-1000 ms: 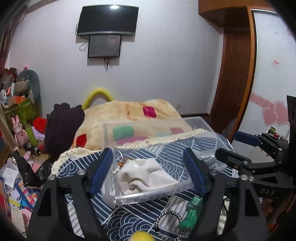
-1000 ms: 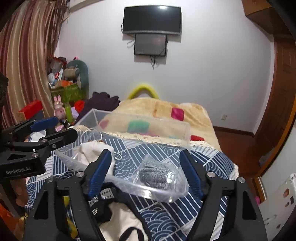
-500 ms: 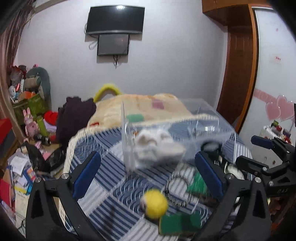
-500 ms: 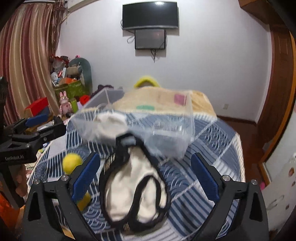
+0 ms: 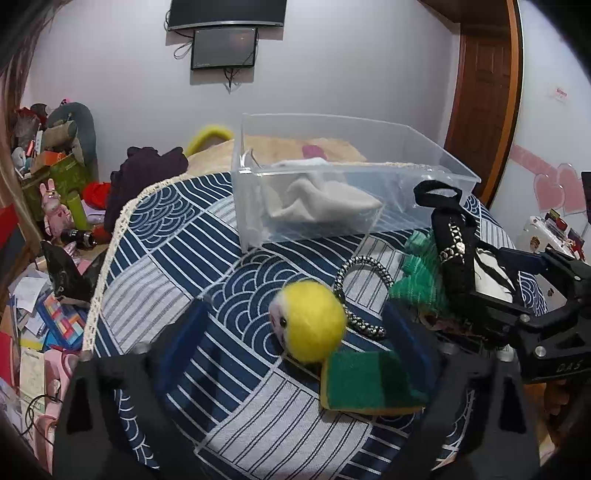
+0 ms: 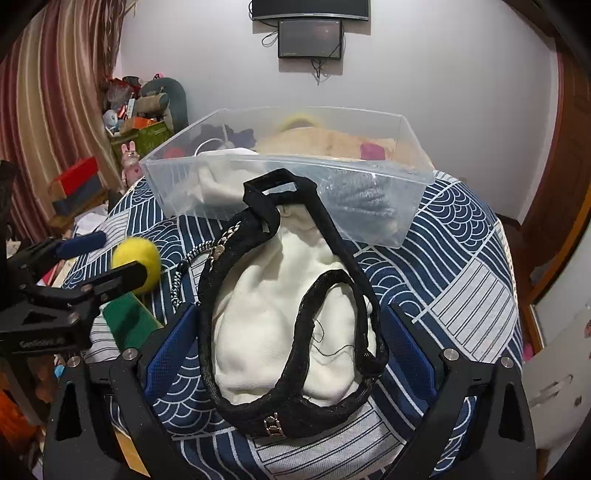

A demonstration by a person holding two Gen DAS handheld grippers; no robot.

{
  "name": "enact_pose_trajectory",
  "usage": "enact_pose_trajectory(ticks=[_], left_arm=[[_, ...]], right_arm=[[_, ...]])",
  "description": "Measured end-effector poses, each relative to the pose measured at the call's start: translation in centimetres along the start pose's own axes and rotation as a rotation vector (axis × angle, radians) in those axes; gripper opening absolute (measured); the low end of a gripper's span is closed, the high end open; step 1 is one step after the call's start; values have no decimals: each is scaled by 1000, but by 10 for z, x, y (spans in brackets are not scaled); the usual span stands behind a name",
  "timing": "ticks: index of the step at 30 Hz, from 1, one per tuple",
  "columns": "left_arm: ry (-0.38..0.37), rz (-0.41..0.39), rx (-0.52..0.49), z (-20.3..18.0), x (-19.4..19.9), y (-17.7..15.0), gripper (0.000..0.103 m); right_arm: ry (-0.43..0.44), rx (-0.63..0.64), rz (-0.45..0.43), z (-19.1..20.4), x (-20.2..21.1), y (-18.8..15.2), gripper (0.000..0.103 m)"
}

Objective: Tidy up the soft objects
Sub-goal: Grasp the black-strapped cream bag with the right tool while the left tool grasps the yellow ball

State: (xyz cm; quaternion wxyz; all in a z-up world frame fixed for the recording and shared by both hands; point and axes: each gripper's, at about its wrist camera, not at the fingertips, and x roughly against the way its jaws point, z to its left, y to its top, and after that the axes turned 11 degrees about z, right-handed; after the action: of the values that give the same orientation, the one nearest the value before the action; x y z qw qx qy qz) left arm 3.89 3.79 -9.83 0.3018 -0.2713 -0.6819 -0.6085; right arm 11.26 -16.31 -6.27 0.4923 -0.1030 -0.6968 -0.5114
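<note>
A clear plastic bin [image 5: 458, 171] [image 6: 413, 195] stands on the patterned blue bedspread [image 5: 177, 266]. It holds a white cloth [image 5: 325, 199] and a grey knit item [image 6: 365, 195]. My left gripper [image 5: 295, 332] is open around a yellow plush ball [image 5: 310, 325], beside a green-and-yellow sponge [image 5: 369, 384]. My right gripper [image 6: 288, 347] is open around a white garment with black trim [image 6: 280, 325] lying in front of the bin. A black-and-white hair tie [image 5: 360, 291] and a green knit item [image 5: 421, 280] lie between them.
A beige blanket with coloured patches [image 6: 343, 142] lies beyond the bin. Toys, boxes and papers crowd the floor on the left [image 5: 48, 236]. A TV [image 6: 310, 9] hangs on the far wall. A wooden door [image 5: 480, 92] is on the right.
Both grippers have pulled back from the bin and dropped lower. The bin now stands further away on the bedspread; the left gripper frames the yellow ball, the right frames the white garment.
</note>
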Motion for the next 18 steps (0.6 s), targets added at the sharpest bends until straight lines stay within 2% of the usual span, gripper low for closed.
enact_pose_trajectory(ticks=[2, 3, 5, 8, 13, 16, 18], left_arm=[[-16, 18, -5, 0, -4, 0, 72], [-20, 21, -3, 0, -5, 0, 69], [-37, 27, -3, 1, -7, -2, 55], [-55, 38, -12, 0, -8, -3, 42], [-54, 17, -21, -1, -4, -4, 41], [-45, -6, -28, -3, 2, -2, 41], [-42, -23, -30, -3, 6, -1, 41]], right_arm=[[11, 7, -1, -1, 2, -1, 78], [9, 9, -5, -1, 3, -3, 76], [6, 15, -13, -2, 5, -4, 61], [-1, 19, -28, -2, 10, -6, 45], [11, 15, -69, -4, 21, -5, 28], [7, 9, -83, -5, 27, -4, 27], [7, 1, -101, -7, 31, -4, 21]])
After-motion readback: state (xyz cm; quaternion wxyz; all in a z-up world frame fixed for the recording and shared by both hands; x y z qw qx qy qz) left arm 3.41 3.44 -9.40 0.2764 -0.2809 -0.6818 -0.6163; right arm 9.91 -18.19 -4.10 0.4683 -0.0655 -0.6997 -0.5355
